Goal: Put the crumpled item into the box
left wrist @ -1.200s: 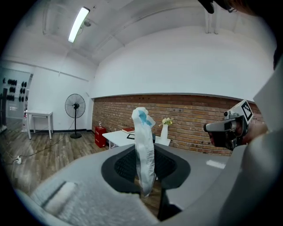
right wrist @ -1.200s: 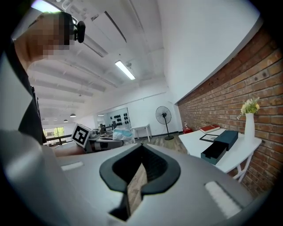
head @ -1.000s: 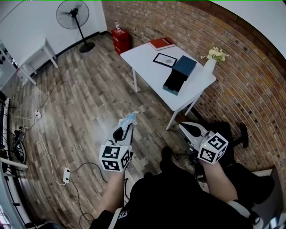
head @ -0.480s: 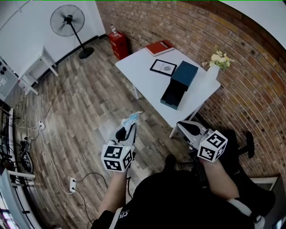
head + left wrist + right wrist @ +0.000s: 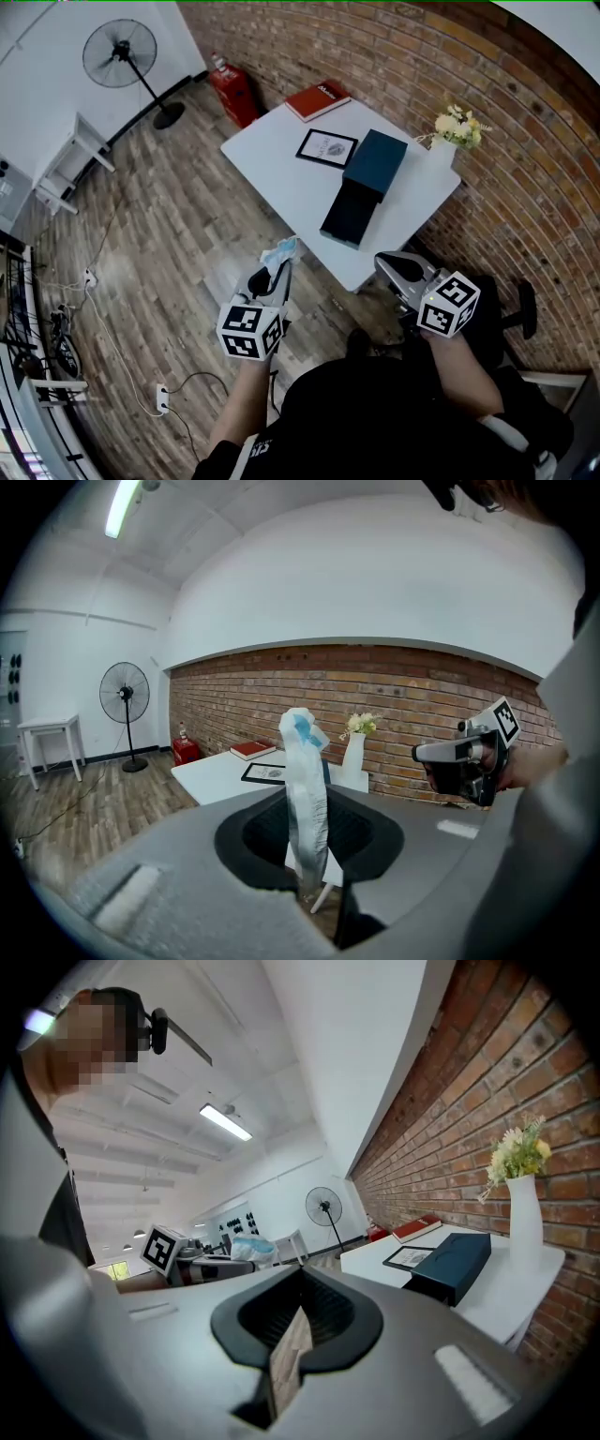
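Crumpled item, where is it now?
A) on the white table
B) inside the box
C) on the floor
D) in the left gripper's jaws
D: the crumpled item stands pinched between the jaws of the left gripper, held up in the air and not yet at the box.

Brick wall (image 5: pixel 525 122), wood floor (image 5: pixel 169 216), white table (image 5: pixel 281 178), fan (image 5: pixel 117 54)

At the centre of the left gripper view, the crumpled item (image 5: pixel 305 789) covers nearly all of the box (image 5: pixel 375 161). In the head view, the framed picture (image 5: pixel 326 148) on the surface (image 5: pixel 281 178) is too small to make out.
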